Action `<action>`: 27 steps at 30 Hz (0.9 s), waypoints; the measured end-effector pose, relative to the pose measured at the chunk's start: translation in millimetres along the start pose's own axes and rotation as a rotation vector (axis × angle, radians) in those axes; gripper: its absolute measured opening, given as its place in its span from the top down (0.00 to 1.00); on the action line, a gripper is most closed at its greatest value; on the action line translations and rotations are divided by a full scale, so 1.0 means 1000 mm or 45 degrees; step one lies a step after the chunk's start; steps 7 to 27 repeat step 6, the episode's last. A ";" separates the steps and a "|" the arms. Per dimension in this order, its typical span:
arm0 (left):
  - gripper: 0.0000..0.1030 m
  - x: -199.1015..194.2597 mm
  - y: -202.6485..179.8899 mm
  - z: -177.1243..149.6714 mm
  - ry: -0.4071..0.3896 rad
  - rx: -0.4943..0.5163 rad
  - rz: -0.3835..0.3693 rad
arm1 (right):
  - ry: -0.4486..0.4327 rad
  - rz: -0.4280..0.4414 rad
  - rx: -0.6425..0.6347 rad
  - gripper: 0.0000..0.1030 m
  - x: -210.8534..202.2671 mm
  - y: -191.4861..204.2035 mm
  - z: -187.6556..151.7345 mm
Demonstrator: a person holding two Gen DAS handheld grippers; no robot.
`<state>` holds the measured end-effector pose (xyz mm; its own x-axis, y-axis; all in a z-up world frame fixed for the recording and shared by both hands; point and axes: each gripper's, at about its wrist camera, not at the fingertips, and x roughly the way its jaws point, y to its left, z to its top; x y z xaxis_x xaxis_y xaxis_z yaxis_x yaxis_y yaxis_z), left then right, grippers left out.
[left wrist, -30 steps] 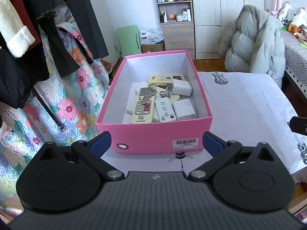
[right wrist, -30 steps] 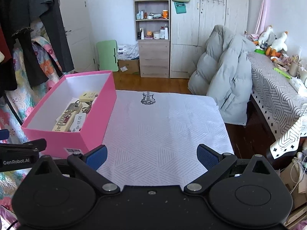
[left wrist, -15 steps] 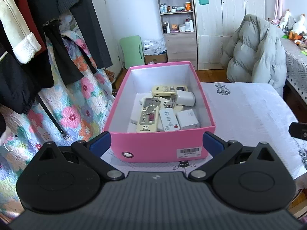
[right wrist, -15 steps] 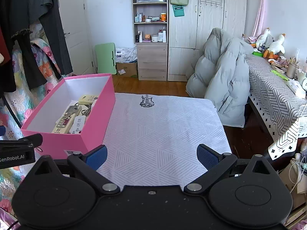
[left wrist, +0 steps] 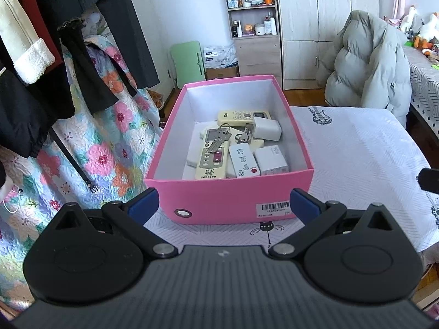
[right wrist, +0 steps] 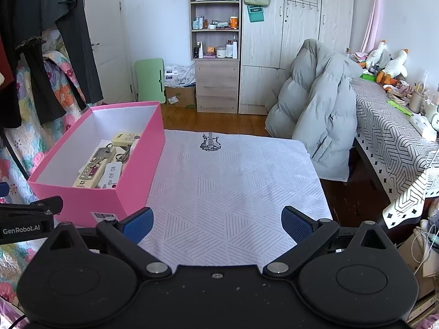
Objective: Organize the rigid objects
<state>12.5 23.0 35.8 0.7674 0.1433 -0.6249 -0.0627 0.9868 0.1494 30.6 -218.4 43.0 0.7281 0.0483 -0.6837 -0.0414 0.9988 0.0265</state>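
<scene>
A pink box [left wrist: 192, 192] stands on the left of the white-clothed table [left wrist: 356, 150]. It holds several remote controls [left wrist: 212, 161], white chargers [left wrist: 266, 128] and keys [left wrist: 219, 137]. It also shows in the right wrist view [right wrist: 140, 164]. My left gripper [left wrist: 223, 205] is open and empty, just in front of the box's near wall. My right gripper [right wrist: 216, 223] is open and empty, above the table's near edge, right of the box.
Hanging clothes [left wrist: 55, 41] and a floral quilt [left wrist: 104, 150] are left of the box. A grey puffer jacket [right wrist: 321, 109] hangs on a chair behind the table. A second patterned table [right wrist: 392, 137] with clutter stands at the right. Shelves [right wrist: 215, 41] line the back wall.
Both grippers have drawn back and risen slightly, so the box and table look farther and lower. Nothing was picked up or released. Both jaws stay open.
</scene>
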 end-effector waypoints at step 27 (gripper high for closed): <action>0.00 0.001 0.000 -0.001 0.001 -0.004 -0.012 | 0.004 -0.003 -0.007 0.02 0.001 0.001 0.000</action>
